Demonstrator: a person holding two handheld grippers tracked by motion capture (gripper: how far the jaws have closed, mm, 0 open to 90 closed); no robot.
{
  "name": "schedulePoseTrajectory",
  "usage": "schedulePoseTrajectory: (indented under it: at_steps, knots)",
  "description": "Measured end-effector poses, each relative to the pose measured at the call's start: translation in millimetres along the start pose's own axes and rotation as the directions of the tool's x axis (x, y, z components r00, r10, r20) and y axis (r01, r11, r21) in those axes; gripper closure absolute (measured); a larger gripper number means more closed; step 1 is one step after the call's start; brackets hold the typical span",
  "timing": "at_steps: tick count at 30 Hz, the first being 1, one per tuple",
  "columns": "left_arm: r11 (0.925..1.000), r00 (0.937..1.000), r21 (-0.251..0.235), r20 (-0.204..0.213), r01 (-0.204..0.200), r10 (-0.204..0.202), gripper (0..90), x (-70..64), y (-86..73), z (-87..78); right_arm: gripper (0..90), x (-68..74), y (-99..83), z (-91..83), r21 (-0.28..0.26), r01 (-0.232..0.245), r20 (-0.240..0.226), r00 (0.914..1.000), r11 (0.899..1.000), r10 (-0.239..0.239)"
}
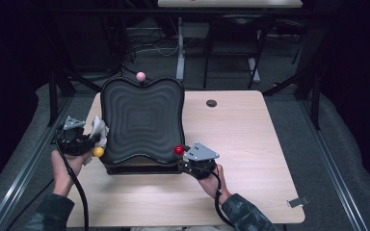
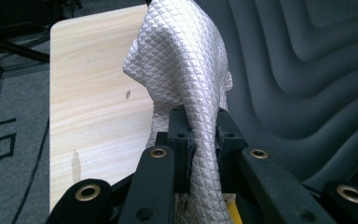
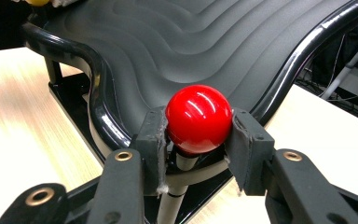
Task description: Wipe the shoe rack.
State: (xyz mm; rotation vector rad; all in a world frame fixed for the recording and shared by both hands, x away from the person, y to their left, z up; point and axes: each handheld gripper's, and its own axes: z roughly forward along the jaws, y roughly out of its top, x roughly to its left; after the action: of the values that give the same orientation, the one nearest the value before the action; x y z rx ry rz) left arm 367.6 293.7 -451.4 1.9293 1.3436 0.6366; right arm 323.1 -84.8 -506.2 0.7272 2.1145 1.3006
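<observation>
My left gripper pinches the quilted cloth beside the black tray. My right gripper clamps the red knob.

A fixed camera looks forward and down over the table, while two cameras riding the grippers sit very close, perhaps from opposite sides, sharing the ridged black tray.

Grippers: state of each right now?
Left gripper: shut on the grey cloth.
Right gripper: shut on the red ball.
</observation>
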Motion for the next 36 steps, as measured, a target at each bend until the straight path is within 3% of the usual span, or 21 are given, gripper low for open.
schedulePoseTrajectory:
  at_steps: [1, 2, 5, 12, 24, 30, 36]
  knots:
    - [1.0, 1.0, -0.001, 0.001, 0.0, 0.0, 80.5, 0.8, 2.3, 1.2, 60.3, -0.3, -0.2, 0.6, -0.009, -0.002, -0.012, 0.9999, 1.0, 0.002]
    - [1.0, 1.0, -0.004, 0.001, 0.005, -0.005, 80.5, 1.2, 4.8, 2.4, 60.3, 0.4, 0.4, -0.7, 0.012, 0.003, 0.015, 0.9999, 1.0, -0.003]
    - [1.0, 1.0, -0.004, -0.009, -0.001, 0.001, 80.6, 2.0, 14.8, 6.5, 60.3, -0.4, -0.3, 0.8, -0.013, -0.002, -0.018, 0.9998, 1.0, 0.001]
    - [0.9999, 0.9992, 0.002, -0.037, -0.013, 0.013, 80.7, 6.8, 42.0, 16.6, 60.3, -0.1, -0.2, 0.5, -0.008, 0.001, -0.008, 1.0, 1.0, -0.001]
    - [0.9998, 0.9959, 0.019, -0.09, 0.001, 0.001, 80.8, 22.0, 75.8, 31.8, 60.3, 0.0, -0.2, 0.4, -0.005, 0.004, -0.005, 1.0, 1.0, -0.004]
    - [0.9999, 0.9939, 0.01, -0.11, 0.009, -0.008, 80.8, 23.1, 94.9, 37.3, 60.3, 0.1, -0.4, 1.0, -0.015, 0.003, -0.008, 1.0, 1.0, -0.003]
    - [0.9997, 0.9902, 0.024, -0.139, -0.008, 0.011, 80.9, 18.8, 116.2, 44.3, 60.2, 0.2, -0.5, 0.7, -0.011, 0.005, -0.007, 1.0, 1.0, -0.005]
